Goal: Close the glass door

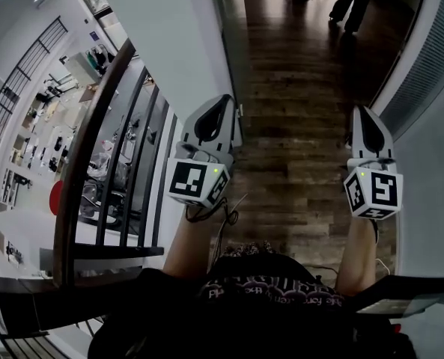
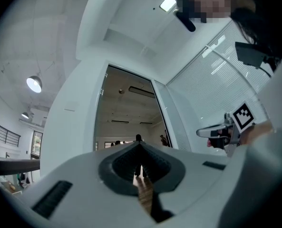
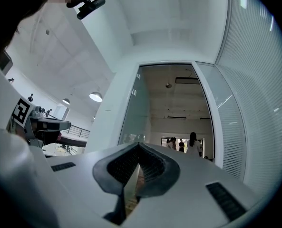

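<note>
Near: both arms held out side by side over the wooden floor [image 1: 296, 148], with a dark railing [image 1: 87, 148] at near left.

Left gripper [image 1: 223, 103]: jaws together at the tips, nothing between them, pointing at the open doorway. Right gripper [image 1: 359, 112]: also closed and empty, well apart from the left one, close to the right-hand wall [image 1: 431, 163].

Neither gripper touches anything.

Farther, left of the doorway: the glass door [image 1: 225, 43] stands open, its leaf edge-on beside the white wall. The right gripper view shows it as the clear panel at the opening's left side. No handle can be made out.

Judgement: this is the approach stage and the door has not been reached. To do it well:
- step in closer
- use the left gripper, since it is on the door's side
- get behind the free edge, or open the jaws for a handle if one shows
- swing the leaf slowly across, with no jabbing at the glass

Far: people [image 1: 353, 2] are standing beyond the doorway, so check the opening is clear before shutting.
</note>
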A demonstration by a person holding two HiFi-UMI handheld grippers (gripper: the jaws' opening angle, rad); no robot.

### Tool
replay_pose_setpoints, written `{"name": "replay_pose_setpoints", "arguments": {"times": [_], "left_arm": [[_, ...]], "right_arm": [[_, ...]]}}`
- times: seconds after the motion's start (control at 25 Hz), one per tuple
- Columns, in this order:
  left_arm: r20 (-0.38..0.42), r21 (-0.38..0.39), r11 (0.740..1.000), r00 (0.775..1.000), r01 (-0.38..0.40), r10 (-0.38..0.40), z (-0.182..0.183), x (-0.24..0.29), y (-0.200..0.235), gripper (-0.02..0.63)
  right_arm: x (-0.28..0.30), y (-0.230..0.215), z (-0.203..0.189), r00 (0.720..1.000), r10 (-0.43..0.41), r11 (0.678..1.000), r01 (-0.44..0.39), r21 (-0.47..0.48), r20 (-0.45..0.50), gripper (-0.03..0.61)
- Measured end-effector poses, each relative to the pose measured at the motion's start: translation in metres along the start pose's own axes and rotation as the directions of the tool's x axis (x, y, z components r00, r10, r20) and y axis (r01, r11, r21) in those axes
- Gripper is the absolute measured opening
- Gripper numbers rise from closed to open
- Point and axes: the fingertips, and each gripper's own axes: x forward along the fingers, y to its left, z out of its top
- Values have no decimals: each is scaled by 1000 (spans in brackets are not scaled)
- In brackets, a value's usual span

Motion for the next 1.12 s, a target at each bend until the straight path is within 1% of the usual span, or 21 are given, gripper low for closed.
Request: {"name": "replay_pose_setpoints", "arguments": {"times": [0.12,0.24,0.36,0.56,0.72,0.84,1.0,1.12], "left_arm": [[-8,-3,1000,1000,-6,6,-8,5,-3,2],[2,-29,999,1000,-30,30,-15,16,4,2],[-15,-38,999,1000,-21,21,-28,39,10,2],[-21,-7,1000,1000,-10,10,-56,96,28,2],[-34,-10,999,999,-33,32,-79,148,61,2],[-25,-27,999,999,-34,33,-83,191,77,2],[-12,-8,1000,1000,-5,4,-85,229,84,2],[-15,-12,1000,1000,-6,6,-98,257,99,2]], "right_arm": [[6,-7,-8,1000,3,1000,-3,9,-3,-6],[19,-10,-19,1000,15,1000,-15,26,-17,-6],[40,-19,-31,999,14,999,-13,48,-30,-6],[93,-39,-45,1000,-15,999,15,37,-7,-6],[149,-46,-59,1000,-25,1000,26,15,-9,-6],[188,-65,-61,999,-35,999,35,7,-10,-6],[219,-83,-63,999,-46,999,46,7,1,-6],[250,-89,-73,999,-49,999,49,10,-1,-6]]}}
